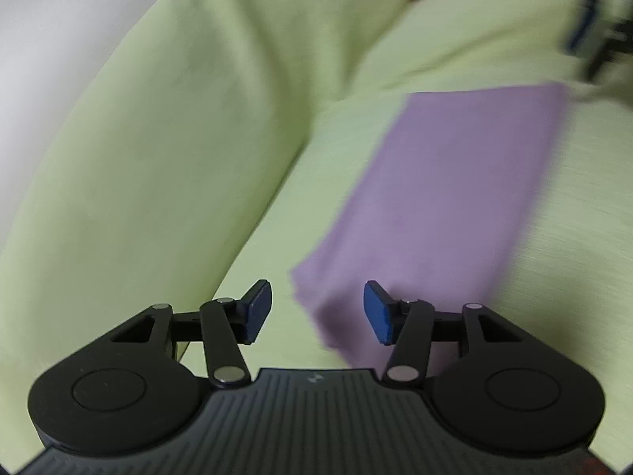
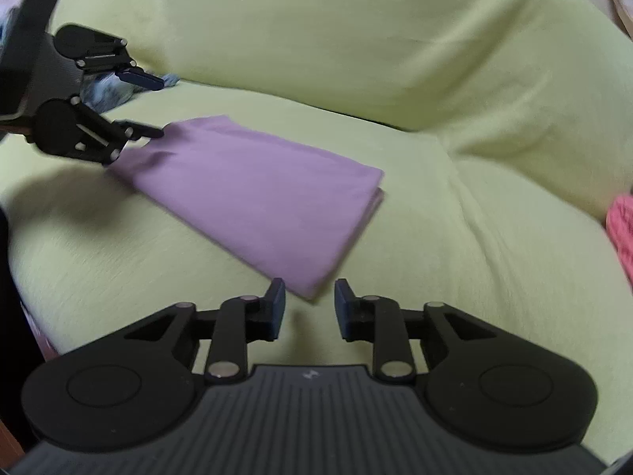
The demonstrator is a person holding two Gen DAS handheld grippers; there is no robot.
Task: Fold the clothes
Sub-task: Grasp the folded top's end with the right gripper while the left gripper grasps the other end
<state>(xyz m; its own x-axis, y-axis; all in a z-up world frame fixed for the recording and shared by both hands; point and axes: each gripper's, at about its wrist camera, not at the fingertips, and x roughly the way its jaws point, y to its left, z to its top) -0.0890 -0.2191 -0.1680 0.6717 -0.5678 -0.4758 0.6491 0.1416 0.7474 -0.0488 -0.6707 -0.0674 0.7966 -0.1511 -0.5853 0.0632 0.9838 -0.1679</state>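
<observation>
Purple cloth (image 2: 253, 190), one piece, lies folded flat on a lime-green sofa seat (image 2: 455, 269). Nearest, the right gripper (image 2: 309, 304) angles down at the cloth's near corner, jaws partly apart and empty. Farther off, the left gripper (image 2: 152, 105) reaches sideways over the cloth's far end, jaws wide and empty. One pink item (image 2: 623, 233) lies at the right edge.

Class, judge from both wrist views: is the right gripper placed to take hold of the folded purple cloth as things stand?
Probably yes. The right gripper is open, its jaws just short of the purple cloth corner, nothing between. The left gripper is at the far end.
</observation>
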